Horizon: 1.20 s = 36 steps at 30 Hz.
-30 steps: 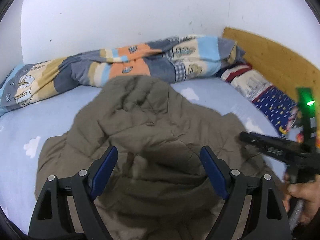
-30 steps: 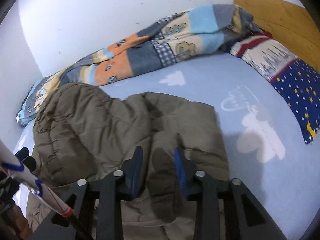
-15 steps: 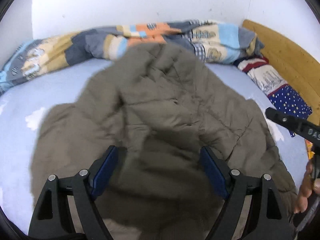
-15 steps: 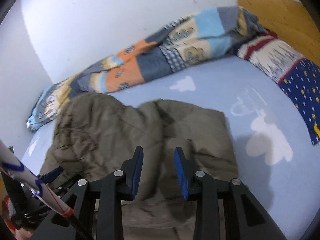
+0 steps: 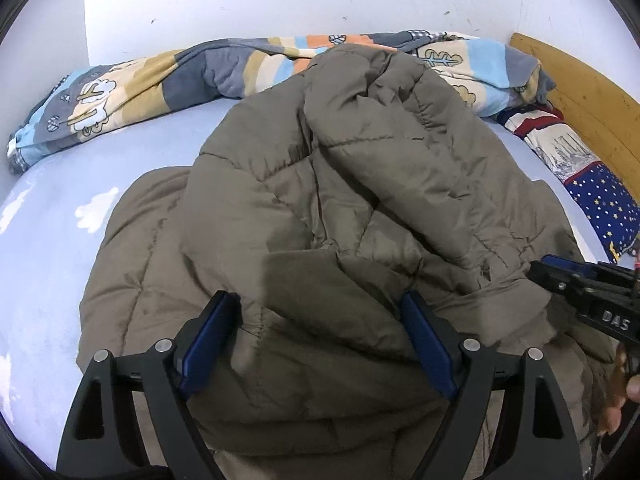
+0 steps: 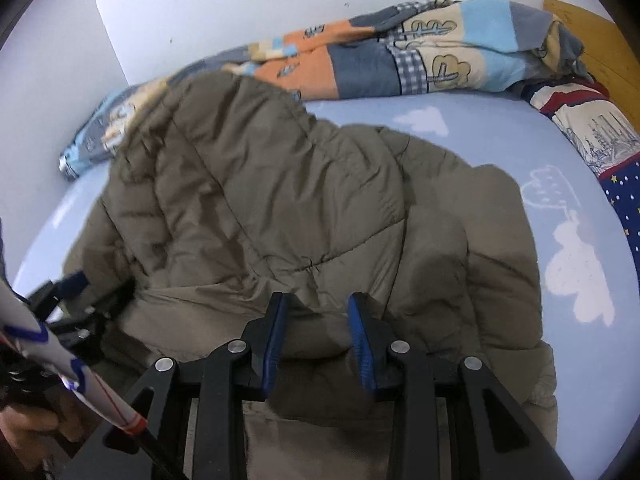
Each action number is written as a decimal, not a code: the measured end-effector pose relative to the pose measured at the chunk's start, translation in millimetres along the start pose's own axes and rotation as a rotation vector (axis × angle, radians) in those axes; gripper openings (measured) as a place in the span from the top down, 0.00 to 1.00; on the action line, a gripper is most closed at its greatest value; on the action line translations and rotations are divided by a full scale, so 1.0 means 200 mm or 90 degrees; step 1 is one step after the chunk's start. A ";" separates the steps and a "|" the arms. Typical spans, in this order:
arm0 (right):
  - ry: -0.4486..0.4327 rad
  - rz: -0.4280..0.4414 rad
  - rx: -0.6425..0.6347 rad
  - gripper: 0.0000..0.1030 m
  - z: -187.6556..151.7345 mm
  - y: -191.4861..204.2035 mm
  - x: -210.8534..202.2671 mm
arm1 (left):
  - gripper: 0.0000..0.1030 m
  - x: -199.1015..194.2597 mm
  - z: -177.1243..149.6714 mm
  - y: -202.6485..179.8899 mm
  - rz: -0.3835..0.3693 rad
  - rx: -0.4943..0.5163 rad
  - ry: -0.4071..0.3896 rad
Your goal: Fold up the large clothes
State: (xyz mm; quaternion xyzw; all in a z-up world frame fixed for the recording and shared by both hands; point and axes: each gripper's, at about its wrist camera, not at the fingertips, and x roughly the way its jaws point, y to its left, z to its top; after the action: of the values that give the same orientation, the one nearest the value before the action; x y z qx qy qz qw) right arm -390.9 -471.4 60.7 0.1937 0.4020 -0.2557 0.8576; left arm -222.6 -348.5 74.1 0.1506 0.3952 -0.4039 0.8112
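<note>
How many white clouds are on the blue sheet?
4 visible: two left of the jacket, at and; two right, at and. The jacket may hide more.

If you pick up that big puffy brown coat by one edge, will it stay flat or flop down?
The coat would probably flop: it already lies in soft folds and humps on the bed. Its quilted, puffy padding suggests that it is bulky but fairly light for its size. The smooth, slightly shiny fabric may slide a bit in the jaws.
</note>
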 end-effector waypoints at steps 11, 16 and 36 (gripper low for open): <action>-0.078 0.039 0.003 0.66 0.04 0.05 -0.27 | 0.18 -0.23 0.01 0.14 0.008 -0.042 -0.046; -0.031 0.027 -0.018 0.66 0.01 0.07 -0.15 | 0.18 -0.10 -0.02 0.14 0.024 -0.037 -0.020; -0.026 0.035 -0.051 0.66 -0.13 0.15 -0.37 | 0.18 -0.45 -0.26 0.10 0.060 -0.020 -0.035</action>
State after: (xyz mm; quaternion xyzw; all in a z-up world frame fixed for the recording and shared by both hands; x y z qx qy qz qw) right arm -429.6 -412.2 107.7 0.1653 0.3889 -0.2196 0.8793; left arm -266.7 -257.6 108.0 0.1452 0.3716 -0.3628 0.8421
